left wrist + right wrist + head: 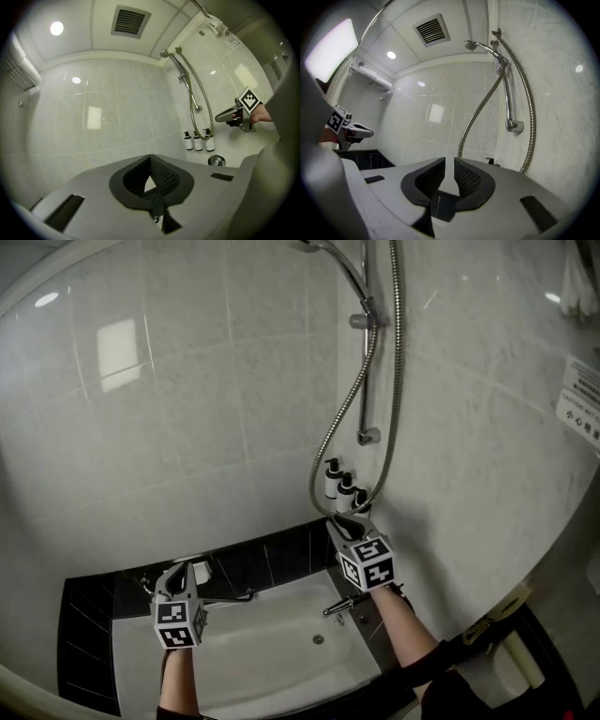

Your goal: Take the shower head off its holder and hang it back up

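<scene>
The chrome shower head (471, 44) sits in its holder (501, 60) high on the wall rail (366, 381), and its metal hose (339, 432) hangs in a loop below. In the left gripper view the shower head (164, 53) is far up to the right. My right gripper (339, 521) is raised below the hose loop, well under the holder (366, 321). Its jaws (450, 160) stand a narrow gap apart with nothing between them. My left gripper (178, 570) is over the tub's left end, and its jaws (150, 157) are shut and empty.
A white bathtub (272, 652) lies below, with a tap (339, 606) at its right end and a black tiled ledge (84, 615) behind. Three pump bottles (342, 488) stand in the corner under the rail. A towel rack (370, 75) hangs high on the left wall.
</scene>
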The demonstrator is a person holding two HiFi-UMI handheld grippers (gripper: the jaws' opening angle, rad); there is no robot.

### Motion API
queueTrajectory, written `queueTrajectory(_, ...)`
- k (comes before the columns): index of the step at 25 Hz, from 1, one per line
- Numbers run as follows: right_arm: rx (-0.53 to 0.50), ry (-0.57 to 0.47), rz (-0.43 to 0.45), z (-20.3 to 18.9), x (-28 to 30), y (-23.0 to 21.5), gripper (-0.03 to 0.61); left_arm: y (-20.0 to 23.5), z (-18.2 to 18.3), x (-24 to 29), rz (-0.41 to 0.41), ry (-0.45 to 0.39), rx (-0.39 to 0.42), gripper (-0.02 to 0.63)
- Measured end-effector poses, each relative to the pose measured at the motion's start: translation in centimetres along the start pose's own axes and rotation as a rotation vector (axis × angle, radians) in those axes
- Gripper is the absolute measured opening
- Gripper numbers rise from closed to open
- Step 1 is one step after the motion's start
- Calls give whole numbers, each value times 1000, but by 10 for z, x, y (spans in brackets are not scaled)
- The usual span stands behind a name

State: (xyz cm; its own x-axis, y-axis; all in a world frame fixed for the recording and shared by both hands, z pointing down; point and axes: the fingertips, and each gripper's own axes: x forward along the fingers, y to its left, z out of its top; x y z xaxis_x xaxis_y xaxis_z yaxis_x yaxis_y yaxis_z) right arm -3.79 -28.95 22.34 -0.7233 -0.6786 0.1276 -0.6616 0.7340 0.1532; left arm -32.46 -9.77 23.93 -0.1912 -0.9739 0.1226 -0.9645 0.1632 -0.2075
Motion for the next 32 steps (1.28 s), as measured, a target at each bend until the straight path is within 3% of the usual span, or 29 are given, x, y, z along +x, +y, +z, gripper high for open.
queueTrajectory(11, -207, -195, -156, 160, -4, -71, 212, -54, 119, 59, -136, -122, 105, 0)
queueTrajectory(16, -290, -265, -253, 235, -4, -104, 243, -70, 165, 79, -170, -165, 124, 0)
queueTrajectory(18, -315, -293, -282, 270, -7, -111, 278, -75, 184, 86, -179, -181, 136, 0)
queueTrajectory(22, -391, -358, -367, 342, -13, -133, 278, -82, 226, 100, -190, -217, 148, 0)
queueTrajectory(25, -445, -390, -418, 392, -13, -147, 311, -87, 257, 109, -190, -242, 162, 0)
queueTrajectory(32, -587, -389, -489, 465, 12, -173, 351, -100, 315, 129, -176, -286, 188, 0)
